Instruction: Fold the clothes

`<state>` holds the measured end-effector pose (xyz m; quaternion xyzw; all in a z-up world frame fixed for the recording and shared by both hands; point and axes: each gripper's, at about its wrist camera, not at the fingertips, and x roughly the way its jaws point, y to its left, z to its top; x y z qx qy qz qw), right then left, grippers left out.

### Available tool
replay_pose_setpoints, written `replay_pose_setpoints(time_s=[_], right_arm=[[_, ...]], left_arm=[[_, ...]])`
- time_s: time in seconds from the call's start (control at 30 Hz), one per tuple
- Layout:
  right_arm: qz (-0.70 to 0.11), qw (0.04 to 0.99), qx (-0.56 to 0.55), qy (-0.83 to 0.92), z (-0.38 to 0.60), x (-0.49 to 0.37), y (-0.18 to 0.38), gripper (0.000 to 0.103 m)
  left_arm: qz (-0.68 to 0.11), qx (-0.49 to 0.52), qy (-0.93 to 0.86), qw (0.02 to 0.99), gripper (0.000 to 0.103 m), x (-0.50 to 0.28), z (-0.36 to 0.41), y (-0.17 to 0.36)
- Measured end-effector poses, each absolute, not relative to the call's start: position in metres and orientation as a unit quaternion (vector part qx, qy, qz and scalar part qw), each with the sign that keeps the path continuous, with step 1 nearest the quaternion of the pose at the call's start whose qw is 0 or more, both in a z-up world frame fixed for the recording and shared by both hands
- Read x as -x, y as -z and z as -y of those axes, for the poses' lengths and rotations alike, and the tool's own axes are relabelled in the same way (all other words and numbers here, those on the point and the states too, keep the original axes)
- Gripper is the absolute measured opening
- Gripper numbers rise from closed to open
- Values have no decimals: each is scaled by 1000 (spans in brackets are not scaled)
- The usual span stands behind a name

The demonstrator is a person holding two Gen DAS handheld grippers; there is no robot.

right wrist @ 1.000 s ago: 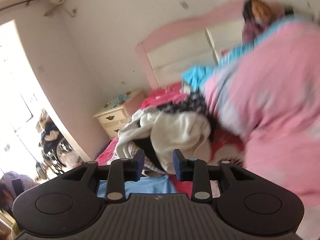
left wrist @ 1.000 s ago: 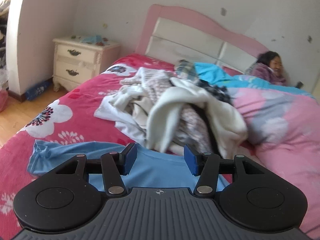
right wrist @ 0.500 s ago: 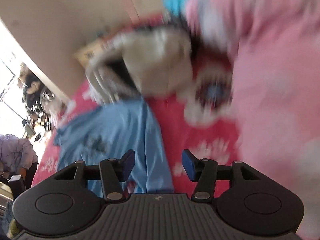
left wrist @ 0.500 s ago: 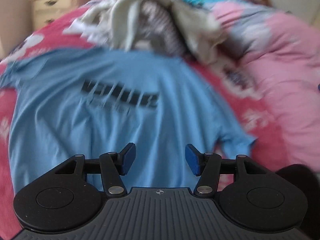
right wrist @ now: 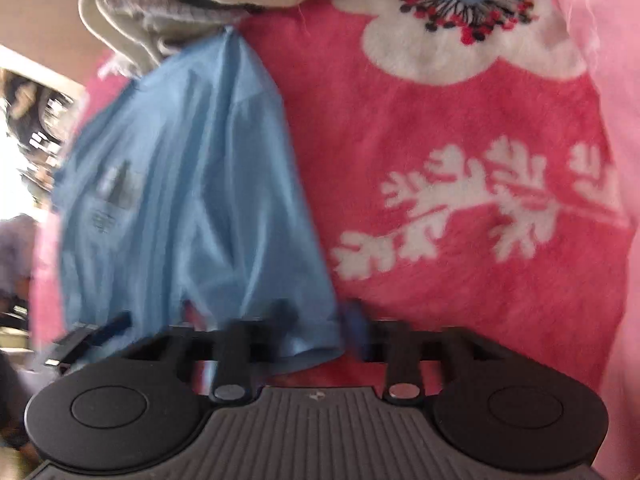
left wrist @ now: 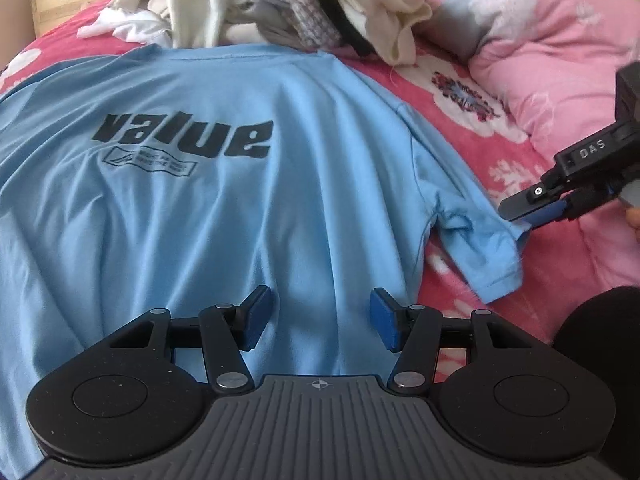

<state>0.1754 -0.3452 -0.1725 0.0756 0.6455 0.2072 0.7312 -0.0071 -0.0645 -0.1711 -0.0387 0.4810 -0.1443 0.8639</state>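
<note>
Blue pads on your right claw [right wrist: 316, 332] have just been closing, and the sleeve [left wrist: 480, 248] of the T-shirt [left wrist: 200, 200] is between them. The right wrist view is smeared, but the left wrist view shows those jaws drawn together right at the sleeve's hem, so I read it as a pinch on the cloth. Your left claw [left wrist: 318, 316] stands half open with nothing between its pads, hovering just above the shirt's lower body, print side up ahead of it.

A second ago both claws looked level across the bed at the pile of clothes [left wrist: 280, 8]; now both are tipped down onto the shirt (the left one's opening hardly changed on the way). That means the reach is done on the right and the first fold can start from that sleeve.

Outward from the right claw, the shirt lies spread on the red floral blanket [left wrist: 500, 152], its collar end touching the pile. Beyond that sits the pink quilt [left wrist: 560, 60], to the right of both claws. Your left claw likely needs its own hold before you lift.
</note>
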Motion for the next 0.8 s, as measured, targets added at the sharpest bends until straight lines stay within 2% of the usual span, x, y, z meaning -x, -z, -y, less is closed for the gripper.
replay_pose_setpoints(time_s=[0.03,0.3,0.63,0.7,0.77,0.8], right_arm=[[-639,739,-60,-203,344,-175,171,4],[-540,827,21,-151,363,-203,120,3],[-509,851,109,-65,373,-234,147,3],[-517,845,121,-67,366,-236,152,7],[-517,845,119,-61,363,-235,150,20],[-511,850,110,-61,365,-232,145,22]], left_arm=[[-482,34,143,864,54,7,66,173],[-482,37,133,865,55,10,66,176],[-486,30,130,863,55,7,71,176],[-487,27,131,863,56,7,72,177],[-486,25,132,863,56,7,72,177],[-485,26,133,864,56,8,72,176]])
